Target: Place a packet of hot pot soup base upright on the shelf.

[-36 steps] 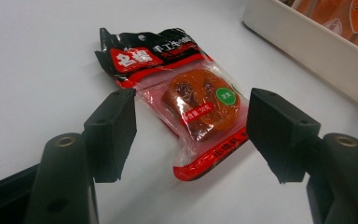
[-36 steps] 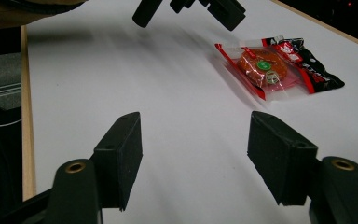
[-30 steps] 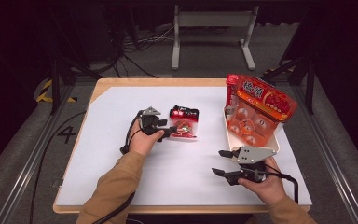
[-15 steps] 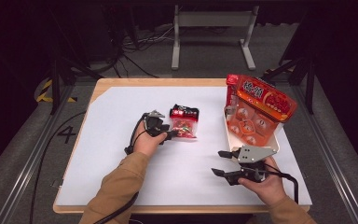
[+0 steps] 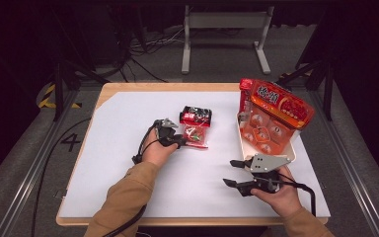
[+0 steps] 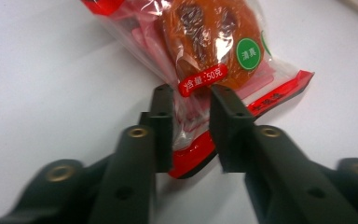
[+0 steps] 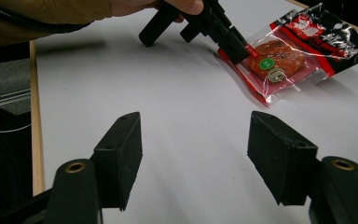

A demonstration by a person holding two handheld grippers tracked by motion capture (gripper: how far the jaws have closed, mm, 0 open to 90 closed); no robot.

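White sheeting is spread over the bench (image 5: 118,148), and a tray (image 5: 242,143) of red snack packs is set at its right side. Near the middle a clear snack packet (image 5: 195,129) is lain flat; its red bottom edge is pinched by the left tool (image 6: 189,93), whose jaws have just been closing. The right tool (image 5: 233,173) is held released, well apart.

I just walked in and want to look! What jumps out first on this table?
The left gripper pinches the edge of a clear red snack packet mid-table; its jaws have just been closing. At the right edge, bright orange bags sit piled on a white tray.
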